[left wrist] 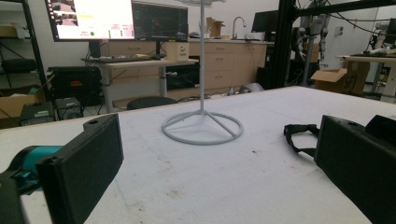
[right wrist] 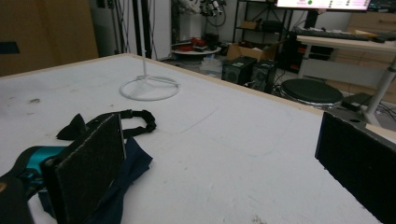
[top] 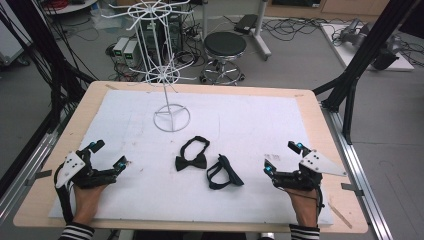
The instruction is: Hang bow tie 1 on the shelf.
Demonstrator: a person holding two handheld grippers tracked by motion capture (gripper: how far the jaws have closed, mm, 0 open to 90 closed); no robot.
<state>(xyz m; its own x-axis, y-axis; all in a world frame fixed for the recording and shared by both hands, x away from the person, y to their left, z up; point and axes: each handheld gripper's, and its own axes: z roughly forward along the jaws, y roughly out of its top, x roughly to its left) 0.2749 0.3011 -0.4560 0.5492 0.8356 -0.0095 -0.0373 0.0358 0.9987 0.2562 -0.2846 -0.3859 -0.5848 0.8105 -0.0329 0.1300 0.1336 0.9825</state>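
Both grippers are resting with fingers apart — the dark blue bow tie [top: 223, 173] is lying left of the right gripper [top: 281, 157], nearer it than the left gripper [top: 109, 153].

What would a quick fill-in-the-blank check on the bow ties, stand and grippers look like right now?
1. The number of bow ties lying on the white mat is ____.
2. The wire stand is coloured ____.
3. The jaws of both the left gripper and the right gripper are ____.

Missing words: two; white; open
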